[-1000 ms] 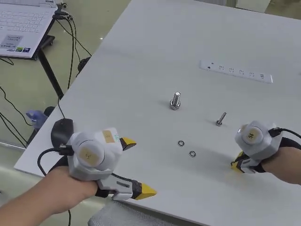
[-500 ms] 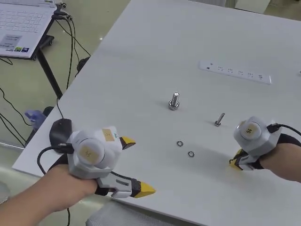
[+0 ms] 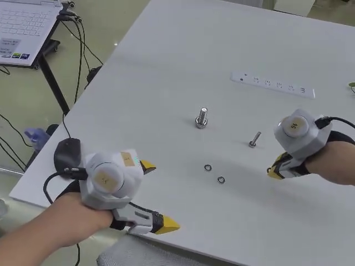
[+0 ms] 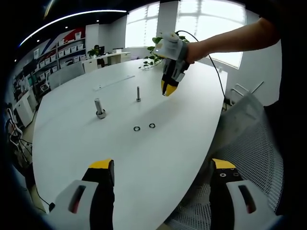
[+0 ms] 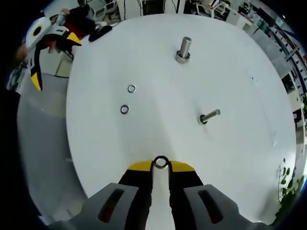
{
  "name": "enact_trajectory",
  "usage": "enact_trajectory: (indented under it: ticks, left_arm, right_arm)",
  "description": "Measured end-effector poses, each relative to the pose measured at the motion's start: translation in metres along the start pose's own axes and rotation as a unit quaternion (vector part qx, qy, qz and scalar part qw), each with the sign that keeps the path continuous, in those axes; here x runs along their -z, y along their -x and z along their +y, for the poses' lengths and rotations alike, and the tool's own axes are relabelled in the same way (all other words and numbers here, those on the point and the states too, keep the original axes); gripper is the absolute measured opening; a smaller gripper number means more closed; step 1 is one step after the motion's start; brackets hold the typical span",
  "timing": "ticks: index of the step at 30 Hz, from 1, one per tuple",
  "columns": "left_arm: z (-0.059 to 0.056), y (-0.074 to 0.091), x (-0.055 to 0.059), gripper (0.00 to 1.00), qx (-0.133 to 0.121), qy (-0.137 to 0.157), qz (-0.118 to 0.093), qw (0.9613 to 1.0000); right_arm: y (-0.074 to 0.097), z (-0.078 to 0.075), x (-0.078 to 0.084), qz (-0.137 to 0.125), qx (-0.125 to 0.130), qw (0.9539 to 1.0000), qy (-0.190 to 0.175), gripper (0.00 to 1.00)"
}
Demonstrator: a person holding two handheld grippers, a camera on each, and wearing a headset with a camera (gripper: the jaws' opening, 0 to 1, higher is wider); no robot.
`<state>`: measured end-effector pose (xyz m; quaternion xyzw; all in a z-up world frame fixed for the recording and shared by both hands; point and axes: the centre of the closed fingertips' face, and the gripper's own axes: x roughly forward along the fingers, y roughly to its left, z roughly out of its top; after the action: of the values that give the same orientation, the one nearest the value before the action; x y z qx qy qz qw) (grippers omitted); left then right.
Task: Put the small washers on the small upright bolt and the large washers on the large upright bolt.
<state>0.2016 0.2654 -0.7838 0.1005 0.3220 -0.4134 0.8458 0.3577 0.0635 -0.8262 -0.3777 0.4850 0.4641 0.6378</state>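
Note:
A large upright bolt and a thinner small upright bolt stand mid-table. Two loose washers lie in front of them. My right gripper hovers just right of the small bolt, shut on a washer pinched upright between its yellow tips. From it I see the small bolt, the large bolt and the loose washers. My left gripper is open and empty at the table's near edge, facing the bolts.
A white power strip lies at the back right. A black mouse sits at the table's left corner. A laptop stands on a stand beyond the left edge, with cables. A mesh chair is below the near edge.
My right gripper has risen off the table and moved left, closer to the small bolt, still holding the washer. My left gripper has hardly moved.

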Motion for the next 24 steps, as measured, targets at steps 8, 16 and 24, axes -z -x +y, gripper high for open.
enact_trajectory:
  ticks: [8, 16, 24]
  left_arm:
    - [0.002, -0.001, 0.003, 0.84, -0.001, 0.006, 0.002, 1.0]
    - [0.002, -0.006, 0.001, 0.85, 0.003, 0.009, 0.001, 1.0]
    - [0.005, -0.009, 0.001, 0.85, 0.002, 0.009, 0.005, 0.9999]
  right_arm:
    - [0.012, -0.007, -0.015, -0.009, 0.008, 0.9999, 0.004, 0.12]
    - [0.017, -0.026, -0.03, -0.014, 0.018, 0.9997, 0.013, 0.12]
    - [0.022, -0.047, -0.044, -0.019, 0.027, 0.9993, 0.019, 0.12]
